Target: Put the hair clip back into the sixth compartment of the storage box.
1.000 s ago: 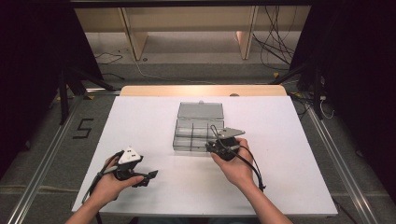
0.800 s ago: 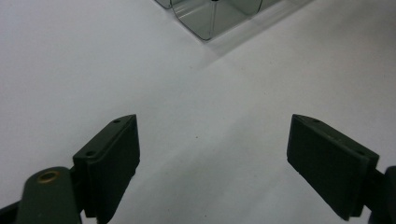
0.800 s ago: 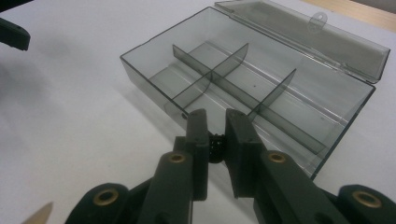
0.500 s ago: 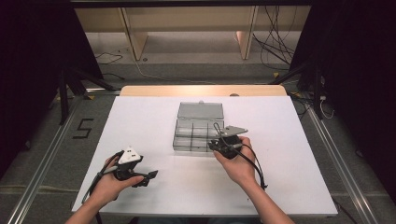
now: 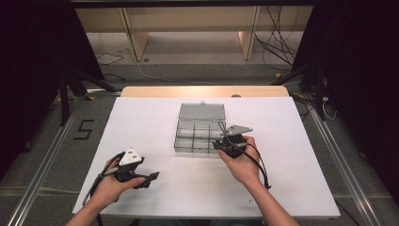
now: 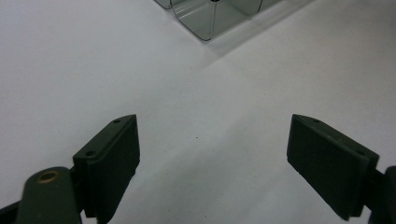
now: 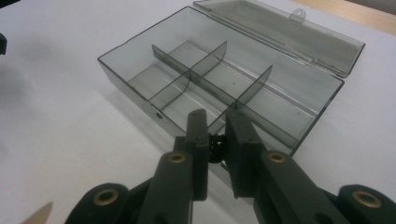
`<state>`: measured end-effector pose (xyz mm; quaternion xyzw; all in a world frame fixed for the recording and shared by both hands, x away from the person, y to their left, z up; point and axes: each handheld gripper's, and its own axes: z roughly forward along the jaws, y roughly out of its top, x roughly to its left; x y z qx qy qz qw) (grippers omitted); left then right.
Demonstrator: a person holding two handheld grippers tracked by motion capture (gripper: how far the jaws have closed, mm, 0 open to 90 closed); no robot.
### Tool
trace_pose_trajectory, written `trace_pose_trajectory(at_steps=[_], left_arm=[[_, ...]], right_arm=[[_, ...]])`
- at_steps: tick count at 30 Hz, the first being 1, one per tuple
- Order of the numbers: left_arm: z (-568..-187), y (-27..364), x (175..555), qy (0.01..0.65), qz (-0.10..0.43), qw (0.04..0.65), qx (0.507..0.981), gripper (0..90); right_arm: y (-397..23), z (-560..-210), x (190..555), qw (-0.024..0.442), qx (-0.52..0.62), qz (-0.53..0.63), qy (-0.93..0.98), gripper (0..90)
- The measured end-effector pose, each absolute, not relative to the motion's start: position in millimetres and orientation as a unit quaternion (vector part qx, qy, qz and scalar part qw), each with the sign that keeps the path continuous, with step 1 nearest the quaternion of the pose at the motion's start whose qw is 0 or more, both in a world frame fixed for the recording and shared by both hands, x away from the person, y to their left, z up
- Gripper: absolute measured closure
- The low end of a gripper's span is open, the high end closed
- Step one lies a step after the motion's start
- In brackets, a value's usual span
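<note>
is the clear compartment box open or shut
Open. The box has its lid folded back flat on the table behind it, and the compartments look empty.

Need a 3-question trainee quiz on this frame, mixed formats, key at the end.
1. True or false: the lid of the clear box is shut.
2. Which gripper has its jaws wide apart over bare table? A) left gripper B) right gripper
3. Fill in: the right gripper's tips sit at the box's near ____, with a small dark item between them.

Key: 1. False, it lies folded open behind the box. 2. A. 3. wall.
</note>
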<state>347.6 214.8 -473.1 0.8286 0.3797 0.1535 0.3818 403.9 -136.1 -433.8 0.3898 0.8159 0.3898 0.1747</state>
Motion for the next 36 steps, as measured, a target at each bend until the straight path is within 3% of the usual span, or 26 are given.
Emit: trace_pose_trajectory(at_steps=[36], left_arm=[[-473,214,348,0.379,0.153,0.381,0.829,16.7]], right_arm=[[-140,-434,419,0.174,0.405,0.366,0.82,80.9]])
